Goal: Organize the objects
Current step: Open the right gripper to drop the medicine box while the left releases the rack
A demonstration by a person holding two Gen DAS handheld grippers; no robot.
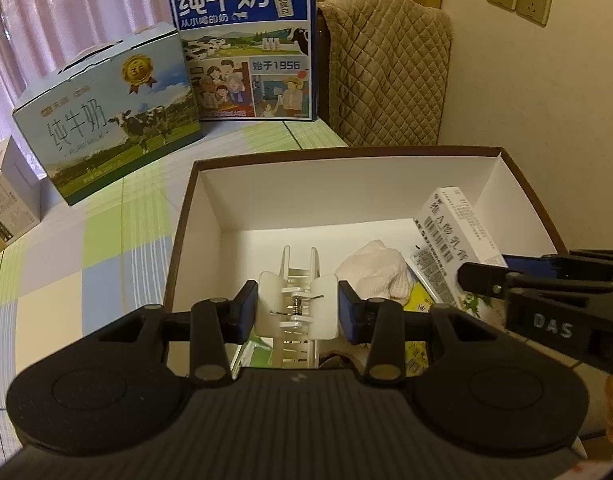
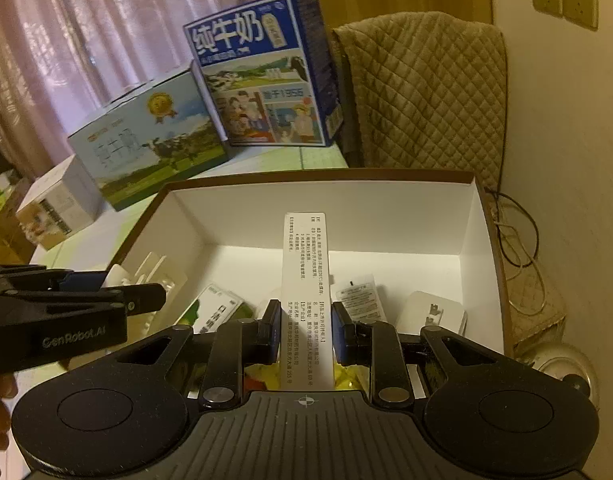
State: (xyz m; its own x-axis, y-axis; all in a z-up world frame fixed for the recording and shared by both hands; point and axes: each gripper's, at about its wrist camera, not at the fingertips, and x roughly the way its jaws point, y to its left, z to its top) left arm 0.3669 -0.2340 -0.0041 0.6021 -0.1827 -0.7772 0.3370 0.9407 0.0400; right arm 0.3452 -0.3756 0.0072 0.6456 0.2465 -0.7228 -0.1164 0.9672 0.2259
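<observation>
Left tool (image 1: 297,310) pinched white hair claw clip (image 1: 296,300); right tool (image 2: 305,330) pinched slim printed carton (image 2: 305,280). Both hung over open box (image 1: 346,194). You needed low, separate releases, clear of other contents.

Both views dim, warm yellow-green cast, indoor light. Pink curtains (image 1: 66,20) glow faintly, so some daylight comes through from the back left. White box interior (image 1: 306,196) is the brightest area, slightly blown on the floor, soft shadow along its left wall. Strong fisheye bending and dark vignette at corners. Fine print on the cartons is soft; right-wrist view noisier, milk cartons (image 2: 262,68) blurred.
</observation>
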